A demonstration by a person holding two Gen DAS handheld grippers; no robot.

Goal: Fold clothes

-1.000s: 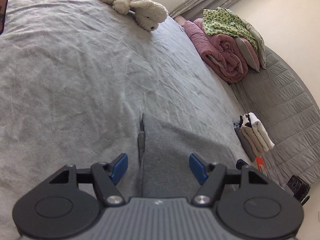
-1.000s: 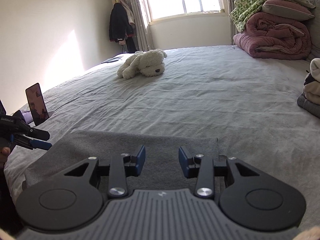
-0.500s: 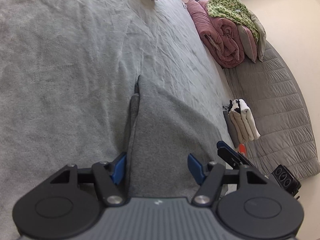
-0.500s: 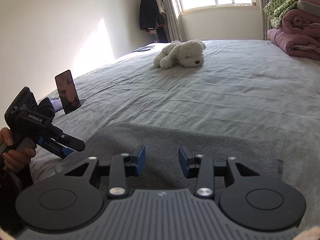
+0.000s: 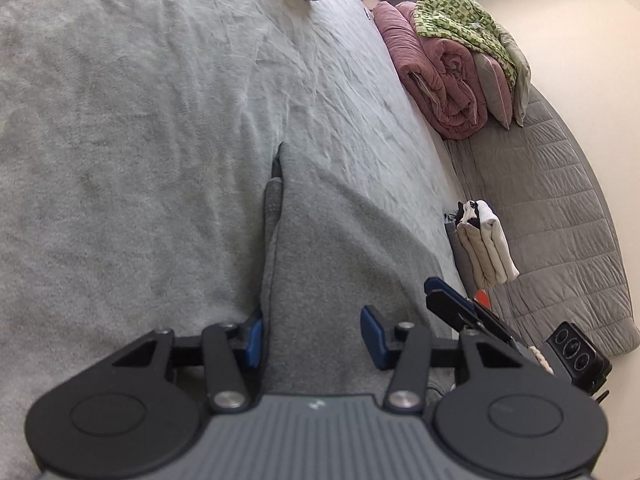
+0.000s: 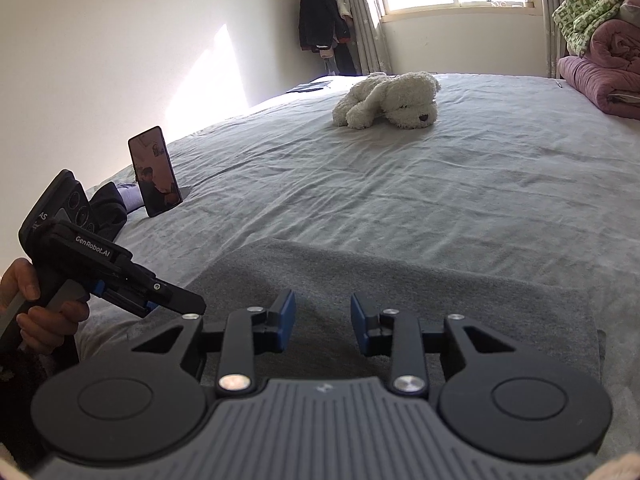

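Note:
A dark grey garment (image 5: 340, 240) lies folded flat on the light grey bed sheet (image 5: 120, 120). My left gripper (image 5: 313, 338) hangs low over its near end, and its jaws are closing. Its left pad is at the folded side edge and the cloth lies between the pads, which do not press on it. My right gripper (image 6: 323, 322) hovers over the same garment (image 6: 400, 280). Its jaws are closing too, a narrow gap remains, and nothing is pinched. Each view shows the other one: the right gripper (image 5: 452, 300) and the left gripper (image 6: 176, 300), held by a hand (image 6: 44, 316).
A white plush dog (image 6: 392, 100) lies further up the bed. A phone (image 6: 154, 172) stands propped at the bed's left edge. A rolled pink quilt (image 5: 440, 80) under a green blanket and a stack of folded clothes (image 5: 484, 248) sit along the quilted headboard (image 5: 560, 200).
The left gripper sank towards the garment's edge and its jaws narrowed. The right gripper swung left, so the plush dog shifted right in its view, and its jaws narrowed slightly.

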